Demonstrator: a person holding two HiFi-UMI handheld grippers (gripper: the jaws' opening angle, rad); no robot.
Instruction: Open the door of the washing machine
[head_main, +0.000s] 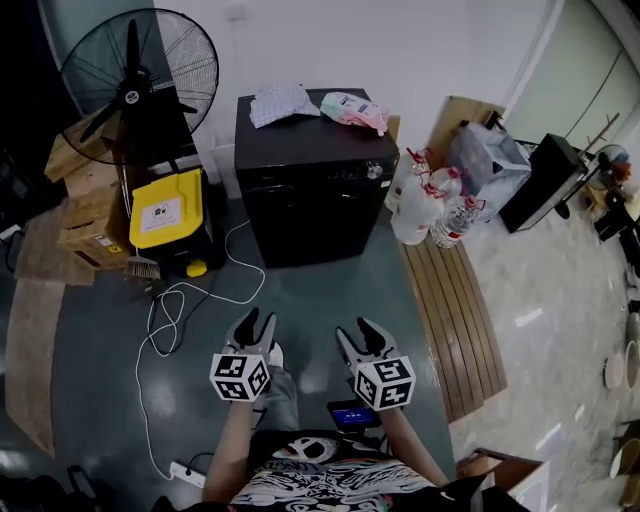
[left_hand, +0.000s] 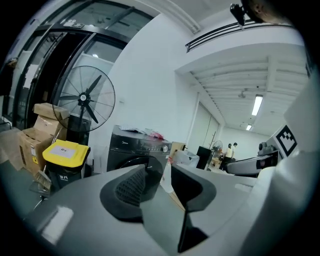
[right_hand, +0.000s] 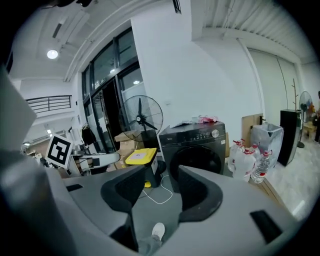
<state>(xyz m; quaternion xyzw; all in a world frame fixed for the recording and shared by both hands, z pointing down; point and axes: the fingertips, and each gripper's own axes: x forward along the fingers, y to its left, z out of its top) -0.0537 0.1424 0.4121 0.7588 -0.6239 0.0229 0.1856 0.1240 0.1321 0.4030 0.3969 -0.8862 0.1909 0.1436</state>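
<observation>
A black front-loading washing machine stands against the far wall, its round door closed; it also shows in the left gripper view. Both grippers hang in front of the person, well short of the machine. My left gripper is open with nothing between its jaws. My right gripper is open too and holds nothing. Each gripper's marker cube sits behind its jaws.
A folded cloth and a pink packet lie on the machine's top. A standing fan, cardboard boxes and a yellow-lidded bin stand left. Water jugs and a wooden pallet are right. A white cable trails on the floor.
</observation>
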